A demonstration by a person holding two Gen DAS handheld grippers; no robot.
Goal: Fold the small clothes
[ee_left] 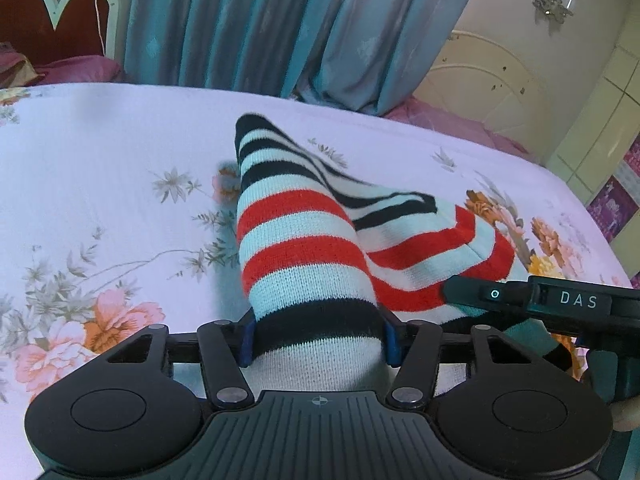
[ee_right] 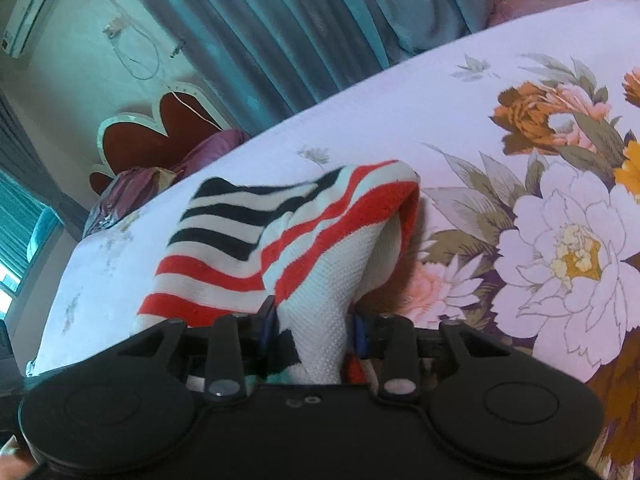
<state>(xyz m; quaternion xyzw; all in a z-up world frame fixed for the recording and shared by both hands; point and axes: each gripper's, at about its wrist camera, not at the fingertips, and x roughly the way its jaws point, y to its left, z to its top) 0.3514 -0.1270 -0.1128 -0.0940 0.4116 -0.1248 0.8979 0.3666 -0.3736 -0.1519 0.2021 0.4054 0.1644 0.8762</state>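
A small knitted garment with red, white and black stripes hangs lifted over the flowered bed sheet. My left gripper is shut on one striped edge of it. My right gripper is shut on another white and red edge of the same garment. The right gripper's black body also shows at the right of the left wrist view, close beside the left one. The cloth between the two drapes down and folds over itself toward the sheet.
The bed has a white sheet with large pink and orange flowers. Blue curtains hang behind the bed. A red and white headboard and purple pillows stand at the far left. A cream wardrobe is at the right.
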